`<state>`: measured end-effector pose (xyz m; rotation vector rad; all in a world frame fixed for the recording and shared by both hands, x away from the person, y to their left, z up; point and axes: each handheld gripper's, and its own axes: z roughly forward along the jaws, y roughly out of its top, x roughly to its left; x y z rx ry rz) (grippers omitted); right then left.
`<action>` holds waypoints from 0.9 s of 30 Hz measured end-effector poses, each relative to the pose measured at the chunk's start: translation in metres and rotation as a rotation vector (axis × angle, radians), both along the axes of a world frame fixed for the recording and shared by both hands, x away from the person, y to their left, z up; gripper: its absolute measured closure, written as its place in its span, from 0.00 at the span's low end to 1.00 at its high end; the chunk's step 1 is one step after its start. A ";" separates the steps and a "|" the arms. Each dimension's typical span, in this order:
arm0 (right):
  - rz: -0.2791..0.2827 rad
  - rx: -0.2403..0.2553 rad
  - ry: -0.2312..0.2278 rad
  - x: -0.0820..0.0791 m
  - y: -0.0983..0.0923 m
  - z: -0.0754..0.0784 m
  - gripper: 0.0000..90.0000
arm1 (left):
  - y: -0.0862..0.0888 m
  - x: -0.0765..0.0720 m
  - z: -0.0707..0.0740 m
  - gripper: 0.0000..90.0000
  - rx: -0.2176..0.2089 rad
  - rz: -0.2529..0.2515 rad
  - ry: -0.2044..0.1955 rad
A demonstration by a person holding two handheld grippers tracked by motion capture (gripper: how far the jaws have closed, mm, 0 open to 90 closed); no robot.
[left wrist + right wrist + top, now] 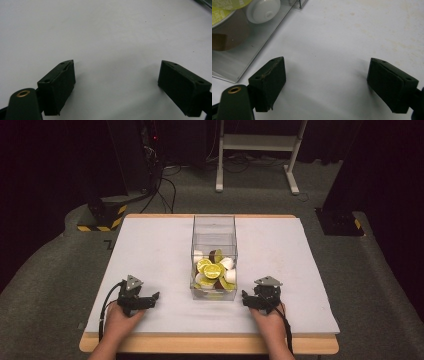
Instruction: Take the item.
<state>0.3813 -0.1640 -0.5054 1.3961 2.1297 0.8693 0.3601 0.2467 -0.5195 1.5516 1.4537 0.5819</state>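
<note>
High view puts a clear plastic box (214,257) at the middle of the white table (150,250), filled with round capsules (212,270), some lime-green on top, some white, some brown. The left gripper (152,298) rests on the table well to the box's left, the right gripper (245,297) just beside its near right corner; both have their jaws standing wide with nothing between them, as each gripper view also shows over bare tabletop. In the right gripper view the box wall (239,65) sits close to one jaw, with a white capsule (263,10) and a brown one (229,35) pressed against the inside. The main risk, as I judge it, is that the tall, light box gets nudged or tipped if a gripper catches its rim while reaching in. The capsules are piled loosely, so a wide grab could pinch two at once or let a smooth round one slip out.
</note>
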 end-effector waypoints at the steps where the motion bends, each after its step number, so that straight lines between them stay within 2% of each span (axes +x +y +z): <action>1: 0.000 0.000 0.000 0.000 0.000 0.000 0.17 | 0.000 0.000 0.000 0.16 0.000 0.000 0.000; 23: 0.002 0.007 0.006 0.001 -0.001 0.000 0.17 | 0.000 0.000 0.000 0.16 -0.003 0.002 -0.001; 27: -0.002 -0.003 0.000 0.000 0.000 0.000 0.16 | 0.000 0.000 0.000 0.16 -0.004 0.003 -0.001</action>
